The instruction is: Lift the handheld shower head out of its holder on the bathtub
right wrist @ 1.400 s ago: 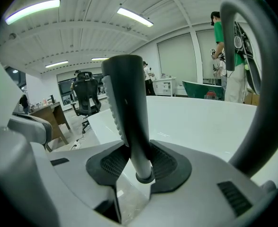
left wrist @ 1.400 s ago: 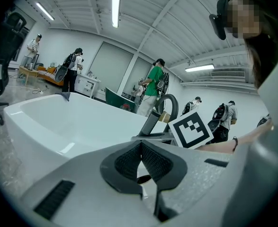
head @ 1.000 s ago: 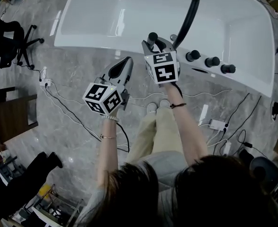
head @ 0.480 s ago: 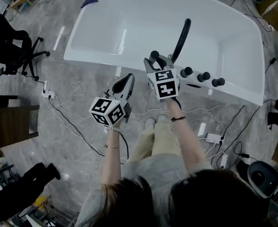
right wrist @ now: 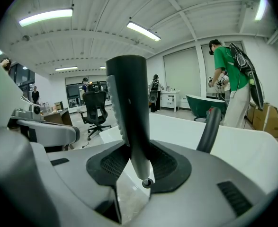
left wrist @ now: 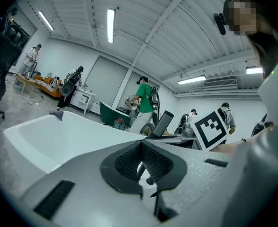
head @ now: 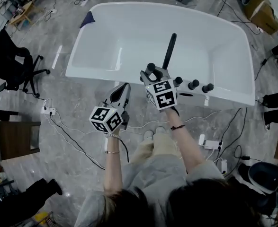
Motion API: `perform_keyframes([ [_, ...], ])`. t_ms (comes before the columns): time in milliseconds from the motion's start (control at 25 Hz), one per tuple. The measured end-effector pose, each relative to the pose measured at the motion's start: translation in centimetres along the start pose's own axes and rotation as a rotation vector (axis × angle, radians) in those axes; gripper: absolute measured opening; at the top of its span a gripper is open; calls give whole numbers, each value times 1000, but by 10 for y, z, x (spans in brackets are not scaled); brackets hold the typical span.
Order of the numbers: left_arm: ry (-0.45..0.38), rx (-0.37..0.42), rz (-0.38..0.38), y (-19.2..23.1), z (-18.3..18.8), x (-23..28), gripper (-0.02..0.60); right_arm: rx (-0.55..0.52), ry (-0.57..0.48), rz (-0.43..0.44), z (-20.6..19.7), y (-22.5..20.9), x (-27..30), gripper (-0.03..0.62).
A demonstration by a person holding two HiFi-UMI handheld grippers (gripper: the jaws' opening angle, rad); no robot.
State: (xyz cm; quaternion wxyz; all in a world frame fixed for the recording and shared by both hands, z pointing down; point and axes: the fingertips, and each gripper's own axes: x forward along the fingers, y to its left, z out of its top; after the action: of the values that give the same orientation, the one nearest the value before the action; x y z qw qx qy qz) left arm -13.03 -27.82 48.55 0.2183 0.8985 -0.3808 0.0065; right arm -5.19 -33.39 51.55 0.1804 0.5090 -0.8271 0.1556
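My right gripper (head: pixel 153 72) is shut on the black handheld shower head (right wrist: pixel 129 108), which stands upright between the pads; its rounded lower tip hangs free below them. In the head view only the head's dark top (head: pixel 151 67) shows, over the near rim of the white bathtub (head: pixel 105 74). The tall black curved spout (head: pixel 169 48) rises just right of it and also shows in the right gripper view (right wrist: pixel 209 129). My left gripper (head: pixel 123 88) hangs left of the right one, outside the tub rim, its jaws together with nothing between them (left wrist: pixel 141 162).
Three black knobs (head: pixel 193 84) sit on the tub deck right of the spout. Cables (head: pixel 72 131) and a power strip (head: pixel 210 143) lie on the marble floor. An office chair (head: pixel 20 70) stands at the left. People stand across the room beyond the tub.
Both grippers have risen, and the tub looks smaller and farther below. The shower head stays in the right gripper and has come up with it.
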Motion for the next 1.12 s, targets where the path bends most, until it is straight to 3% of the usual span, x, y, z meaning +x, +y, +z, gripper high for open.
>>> perform_keyframes([
  [680,-66,68,-118,-60,60,-9,6,-21,-122,8,69,9,-88,132],
  [1120,-64,203,-249,-116,78,-4,6,12,-212,-12,92,-2,-147,132],
])
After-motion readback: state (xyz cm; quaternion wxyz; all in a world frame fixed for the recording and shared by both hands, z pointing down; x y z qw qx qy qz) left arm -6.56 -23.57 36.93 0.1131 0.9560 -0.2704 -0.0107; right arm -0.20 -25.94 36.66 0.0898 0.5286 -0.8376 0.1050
